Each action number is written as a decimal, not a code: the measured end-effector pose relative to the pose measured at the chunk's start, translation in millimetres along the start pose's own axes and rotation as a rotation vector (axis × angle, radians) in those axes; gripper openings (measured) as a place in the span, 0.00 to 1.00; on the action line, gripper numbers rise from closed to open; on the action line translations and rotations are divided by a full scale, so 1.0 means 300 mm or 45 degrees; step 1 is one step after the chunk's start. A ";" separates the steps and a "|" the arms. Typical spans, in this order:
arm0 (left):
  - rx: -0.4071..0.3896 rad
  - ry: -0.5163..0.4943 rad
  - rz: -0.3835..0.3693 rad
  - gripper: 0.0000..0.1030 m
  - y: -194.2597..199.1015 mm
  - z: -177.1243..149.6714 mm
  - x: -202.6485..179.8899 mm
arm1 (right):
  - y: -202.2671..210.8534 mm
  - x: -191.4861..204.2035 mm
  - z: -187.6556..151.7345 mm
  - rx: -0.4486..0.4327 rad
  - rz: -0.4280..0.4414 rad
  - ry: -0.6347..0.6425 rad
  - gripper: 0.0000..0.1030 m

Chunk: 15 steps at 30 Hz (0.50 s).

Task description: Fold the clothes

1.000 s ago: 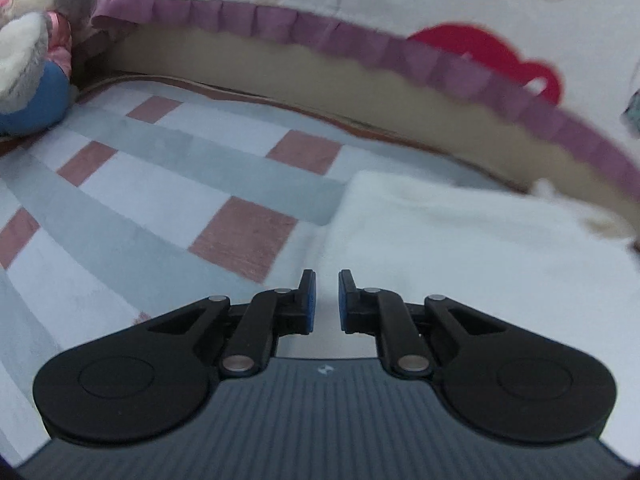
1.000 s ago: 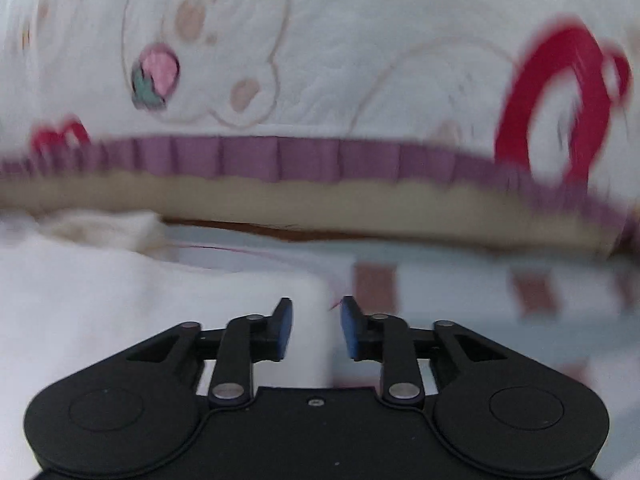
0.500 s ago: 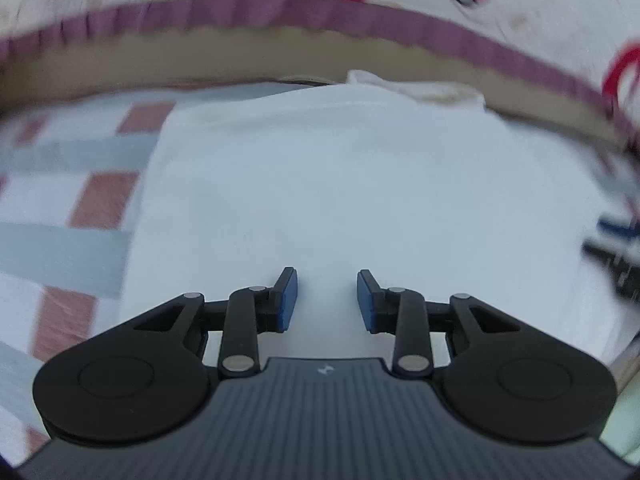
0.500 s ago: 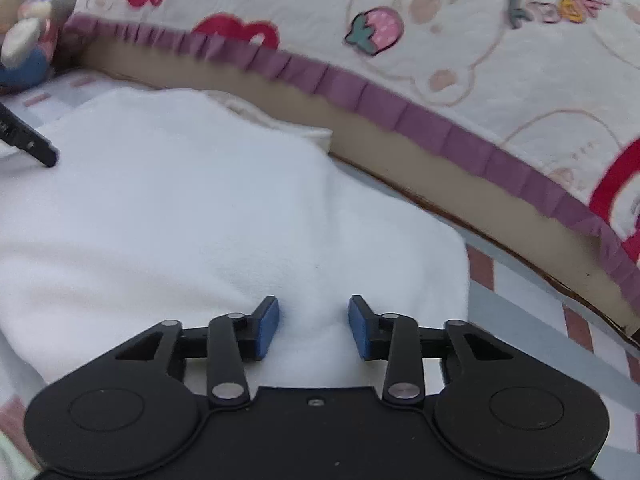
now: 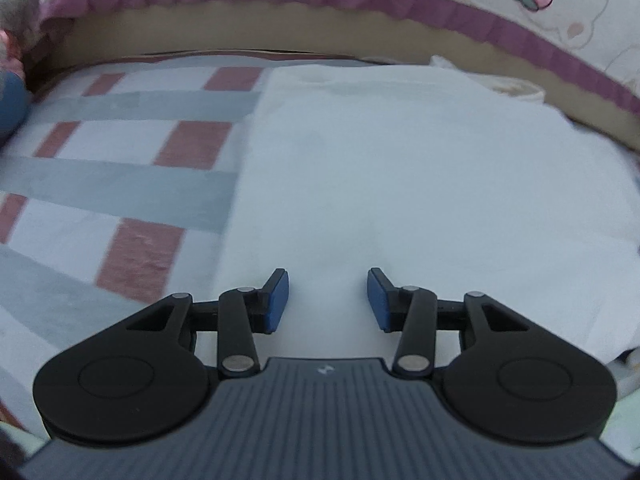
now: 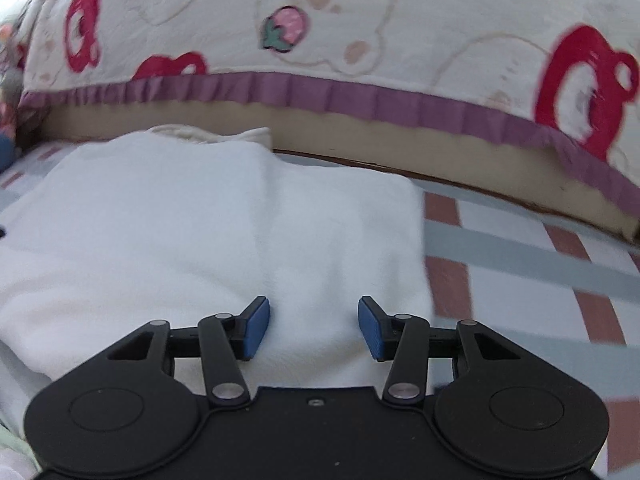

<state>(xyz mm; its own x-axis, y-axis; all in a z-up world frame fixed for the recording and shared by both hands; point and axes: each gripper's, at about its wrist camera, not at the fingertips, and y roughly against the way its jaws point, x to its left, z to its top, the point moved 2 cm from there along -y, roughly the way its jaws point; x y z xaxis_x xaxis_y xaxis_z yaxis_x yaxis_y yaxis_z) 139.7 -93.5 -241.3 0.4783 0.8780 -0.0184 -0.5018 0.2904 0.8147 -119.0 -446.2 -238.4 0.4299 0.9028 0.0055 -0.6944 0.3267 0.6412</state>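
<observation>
Left wrist view: the left gripper [image 5: 327, 295] sat at lower centre, empty, its jaws opening above a folded white garment [image 5: 420, 184] filling the centre and right. It lay on a bed sheet [image 5: 120, 184] checked in grey, white and brick red. A printed quilt [image 5: 552, 16] with purple frill crossed the top; its lettering at upper right was cut off.

Right wrist view: the right gripper [image 6: 314, 328] stood parted and empty over the garment's [image 6: 192, 220] right part. The quilt [image 6: 320, 20] filled the top.

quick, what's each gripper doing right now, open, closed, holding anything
Left gripper: jaws opening, empty, above the white cloth.
Right gripper: open, holding nothing, also over it.
</observation>
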 end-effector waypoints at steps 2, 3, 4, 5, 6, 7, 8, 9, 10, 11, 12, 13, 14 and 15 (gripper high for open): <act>-0.005 -0.005 0.059 0.42 0.003 -0.003 0.015 | 0.010 -0.038 -0.006 0.013 -0.052 -0.064 0.50; -0.005 0.005 0.071 0.42 0.003 -0.001 0.023 | 0.013 -0.055 -0.010 0.034 -0.111 -0.071 0.49; -0.007 0.019 0.078 0.42 0.005 -0.001 0.032 | 0.021 -0.074 -0.011 0.058 -0.172 -0.090 0.44; -0.011 0.034 0.081 0.42 0.009 0.000 0.041 | 0.032 -0.094 -0.012 0.082 -0.234 -0.115 0.43; -0.014 0.048 0.085 0.42 0.012 0.001 0.048 | 0.042 -0.115 -0.013 0.105 -0.296 -0.139 0.44; -0.016 0.066 0.090 0.42 0.018 -0.001 0.057 | 0.069 -0.136 -0.011 0.101 -0.296 -0.210 0.44; -0.019 0.086 0.093 0.44 0.022 -0.002 0.066 | 0.101 -0.157 -0.008 0.088 -0.279 -0.293 0.45; -0.019 0.105 0.091 0.45 0.024 -0.003 0.074 | 0.129 -0.171 -0.004 0.075 -0.243 -0.362 0.47; -0.019 0.123 0.088 0.46 0.025 -0.004 0.081 | 0.153 -0.179 -0.002 0.069 -0.200 -0.414 0.49; -0.014 0.139 0.084 0.46 0.021 -0.004 0.086 | 0.170 -0.180 -0.008 0.077 -0.158 -0.453 0.51; -0.009 0.155 0.079 0.46 0.017 -0.003 0.089 | 0.185 -0.180 -0.015 0.088 -0.117 -0.489 0.54; -0.005 0.171 0.074 0.46 0.012 -0.002 0.093 | 0.194 -0.181 -0.027 0.109 -0.069 -0.534 0.56; 0.000 0.187 0.069 0.46 0.008 -0.001 0.097 | 0.197 -0.181 -0.045 0.136 -0.029 -0.573 0.58; -0.001 0.201 0.061 0.46 0.009 -0.002 0.100 | 0.197 -0.179 -0.064 0.158 -0.021 -0.592 0.59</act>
<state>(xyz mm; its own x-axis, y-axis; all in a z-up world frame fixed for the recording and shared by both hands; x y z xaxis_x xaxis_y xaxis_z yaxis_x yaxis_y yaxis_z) 152.2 -66.2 -239.8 0.3350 0.9396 -0.0705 -0.5216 0.2473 0.8166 -194.3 -470.0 -215.6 0.6724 0.6681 0.3187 -0.6233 0.2789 0.7305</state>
